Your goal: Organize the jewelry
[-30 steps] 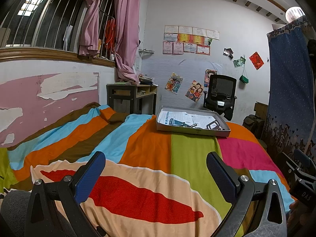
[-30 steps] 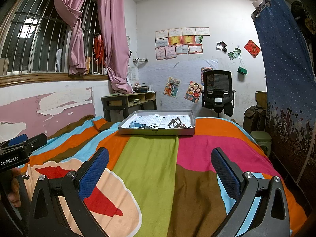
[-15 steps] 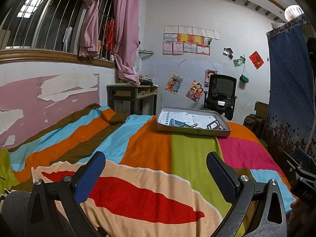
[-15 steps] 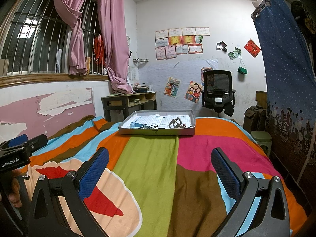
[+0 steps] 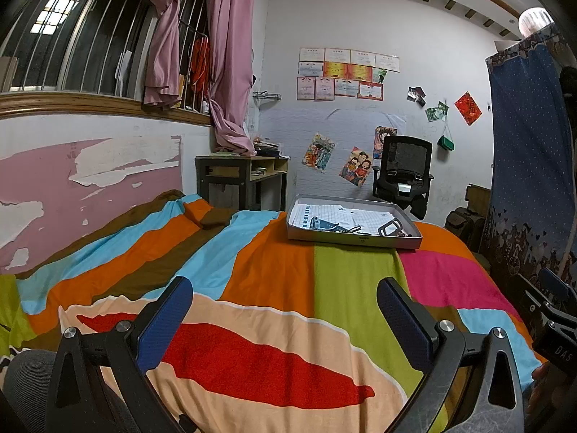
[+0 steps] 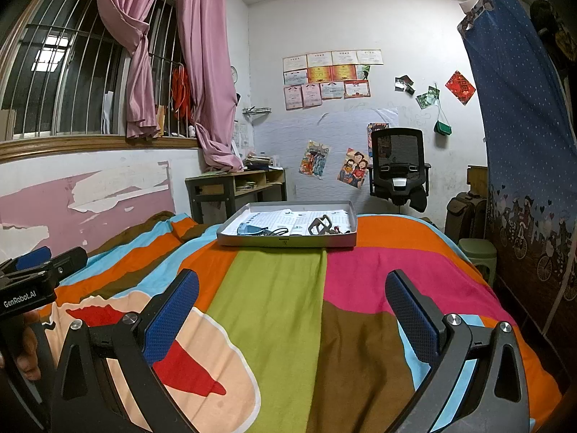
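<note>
My left gripper (image 5: 285,319) and right gripper (image 6: 292,312) both gape wide, holding nothing, low over the bedspread (image 6: 281,296). The jewelry (image 6: 324,224) lies in the tray (image 6: 285,241) well ahead; whether sorted, I cannot tell. Any approach should stay level, clearing the tray's rim. Against half a second ago, nothing differs.

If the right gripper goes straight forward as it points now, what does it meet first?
Probably the tray on the bed. The right gripper is open and empty, and only bare bedspread lies before the tray's near wall. Its height above the bed is unclear, so it may pass over.
</note>
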`<state>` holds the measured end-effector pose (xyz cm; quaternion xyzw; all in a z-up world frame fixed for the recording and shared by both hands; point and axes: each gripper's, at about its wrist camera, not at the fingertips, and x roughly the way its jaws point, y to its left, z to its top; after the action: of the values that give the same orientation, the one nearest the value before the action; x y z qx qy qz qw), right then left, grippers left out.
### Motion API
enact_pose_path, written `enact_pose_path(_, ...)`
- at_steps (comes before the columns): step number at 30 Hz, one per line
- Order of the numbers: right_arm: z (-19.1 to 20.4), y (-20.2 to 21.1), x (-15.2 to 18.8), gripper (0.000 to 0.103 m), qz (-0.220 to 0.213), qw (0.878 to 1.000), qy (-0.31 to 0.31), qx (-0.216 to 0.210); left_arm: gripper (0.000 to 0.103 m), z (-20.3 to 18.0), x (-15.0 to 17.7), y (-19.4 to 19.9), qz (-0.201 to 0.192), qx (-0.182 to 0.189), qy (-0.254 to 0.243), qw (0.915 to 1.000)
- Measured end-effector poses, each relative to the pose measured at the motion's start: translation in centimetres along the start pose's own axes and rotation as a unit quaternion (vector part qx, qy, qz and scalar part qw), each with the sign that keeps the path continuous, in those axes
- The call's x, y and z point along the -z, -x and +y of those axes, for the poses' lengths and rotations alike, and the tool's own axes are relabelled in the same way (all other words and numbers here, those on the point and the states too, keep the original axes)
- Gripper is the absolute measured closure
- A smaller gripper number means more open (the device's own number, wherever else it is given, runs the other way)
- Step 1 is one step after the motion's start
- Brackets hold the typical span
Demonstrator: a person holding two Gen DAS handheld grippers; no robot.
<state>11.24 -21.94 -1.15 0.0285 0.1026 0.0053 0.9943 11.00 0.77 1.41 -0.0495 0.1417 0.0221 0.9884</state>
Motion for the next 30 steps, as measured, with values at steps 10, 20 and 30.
enact_pose_path(10, 0.05, -0.01, 0.09, 0.001, 0.0, 1.0, 0.0, 0.0, 0.0, -0.21, 0.06, 0.04, 0.0, 0.0, 0.0, 1.0)
enact_pose_path(20, 0.02, -0.03, 0.16, 0.001, 0.0, 1.0, 0.0, 0.0, 0.0, -0.3, 0.08, 0.05, -0.001, 0.0, -0.002, 1.0)
enact_pose_path(30, 0.03, -0.04, 0.22, 0.001, -0.001, 1.0, -0.001, 0.0, 0.0, -0.08, -0.01, -0.14, -0.001, -0.001, -0.004, 1.0)
